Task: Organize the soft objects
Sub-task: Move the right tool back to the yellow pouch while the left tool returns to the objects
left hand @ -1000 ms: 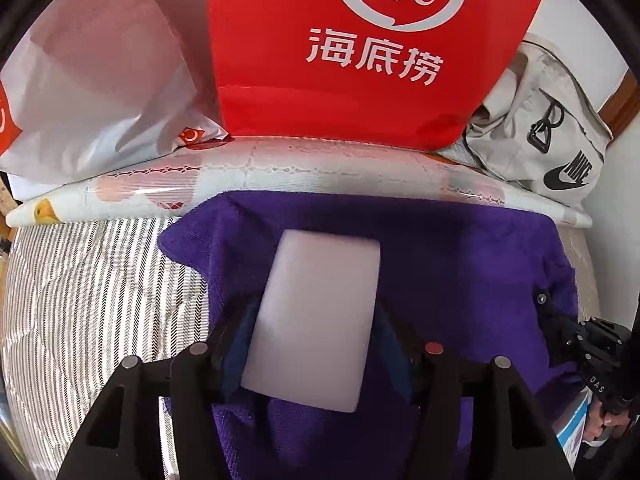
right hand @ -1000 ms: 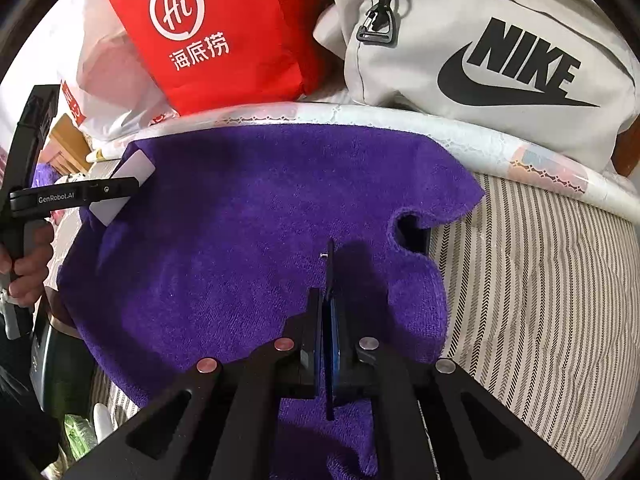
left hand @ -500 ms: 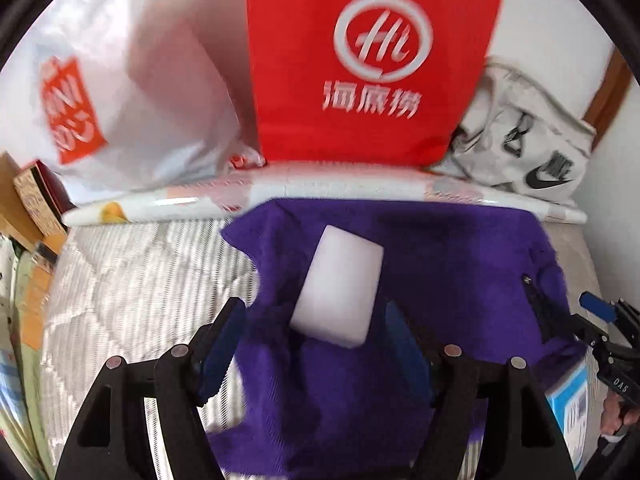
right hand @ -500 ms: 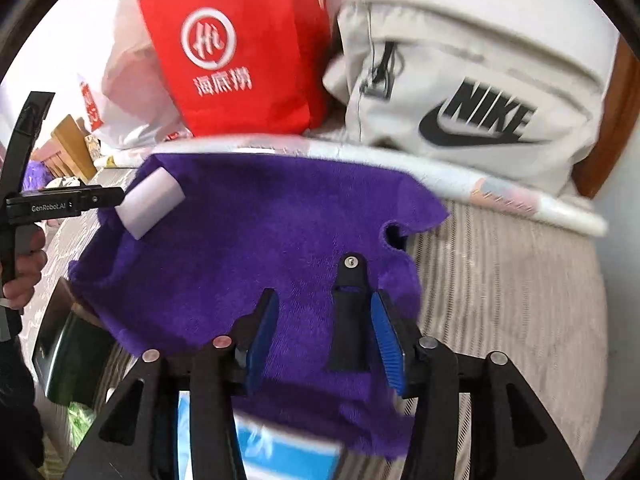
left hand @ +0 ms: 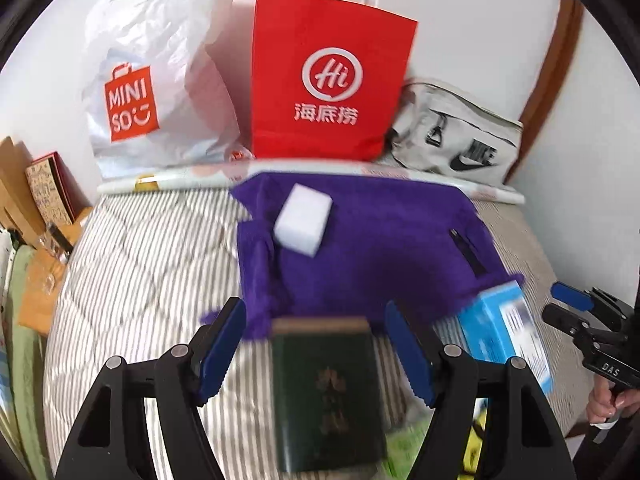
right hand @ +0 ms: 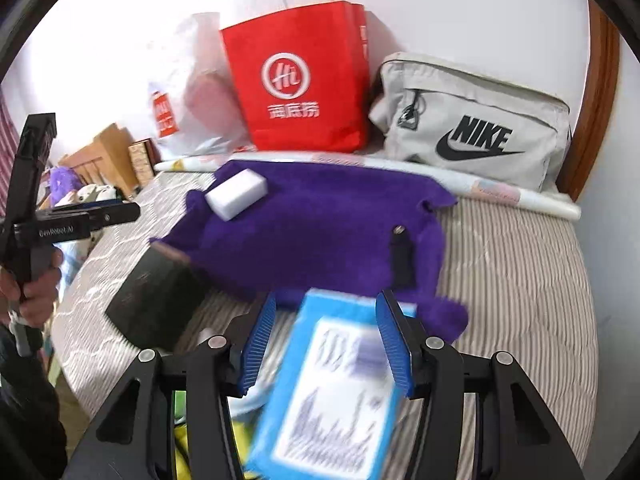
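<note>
Two soft items laid out on bed (left hand: 152, 248): purple towel (right hand: 320, 232) spread flat, white sponge (left hand: 303, 219) resting on its far corner. Left tool (left hand: 316, 344) and right tool (right hand: 326, 340) both gaping, holding nothing. Placement apparently done; further sorting uncertain.

Black tongs (left hand: 314, 346) with ribbed blue pads (right hand: 259, 342), silver screws; possibly "GenRobot.AI" lettering.
</note>
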Available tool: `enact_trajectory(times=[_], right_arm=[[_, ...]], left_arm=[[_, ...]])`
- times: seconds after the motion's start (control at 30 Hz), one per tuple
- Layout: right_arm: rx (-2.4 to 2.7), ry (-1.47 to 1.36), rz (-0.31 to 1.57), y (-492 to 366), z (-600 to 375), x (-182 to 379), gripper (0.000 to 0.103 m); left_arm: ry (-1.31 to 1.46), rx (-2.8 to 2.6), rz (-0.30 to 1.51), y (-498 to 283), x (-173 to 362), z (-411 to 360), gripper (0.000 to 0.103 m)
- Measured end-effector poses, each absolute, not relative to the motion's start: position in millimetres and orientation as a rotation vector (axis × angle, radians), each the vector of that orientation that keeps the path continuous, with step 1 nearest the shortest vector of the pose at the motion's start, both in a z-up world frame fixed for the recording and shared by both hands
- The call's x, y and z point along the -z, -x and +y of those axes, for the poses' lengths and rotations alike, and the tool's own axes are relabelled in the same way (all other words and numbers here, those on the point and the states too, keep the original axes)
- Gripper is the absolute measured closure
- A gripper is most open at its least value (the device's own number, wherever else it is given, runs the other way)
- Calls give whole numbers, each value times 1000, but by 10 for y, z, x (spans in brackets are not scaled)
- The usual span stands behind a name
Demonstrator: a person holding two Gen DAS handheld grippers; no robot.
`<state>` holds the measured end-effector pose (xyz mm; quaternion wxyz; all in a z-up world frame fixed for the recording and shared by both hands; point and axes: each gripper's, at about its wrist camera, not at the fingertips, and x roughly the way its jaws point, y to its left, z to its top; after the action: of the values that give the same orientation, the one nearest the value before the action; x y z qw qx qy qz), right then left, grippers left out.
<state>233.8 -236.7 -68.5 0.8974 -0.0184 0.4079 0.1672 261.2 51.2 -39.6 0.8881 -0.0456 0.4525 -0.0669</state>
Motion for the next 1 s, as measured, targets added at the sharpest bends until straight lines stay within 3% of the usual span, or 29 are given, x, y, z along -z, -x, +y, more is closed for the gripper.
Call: enact_trajectory(times=[0.43,0.5,0.77,1.0], right_arm=[[-391,51,875,-1452,-2118,874,47],[-420,42,872,-1307,-2098,934,41],[-533,55,864,-918,-1911,1222,35],[-576,140,882,-911,-1632,1531,35]], left_arm=[[130,229,999,-1682,841,283,32],[137,216,1012,-1635,920,266,32],[178,176,1027,-1508,1106,321,32],[209,198,1053,-1488,1205,377,32]])
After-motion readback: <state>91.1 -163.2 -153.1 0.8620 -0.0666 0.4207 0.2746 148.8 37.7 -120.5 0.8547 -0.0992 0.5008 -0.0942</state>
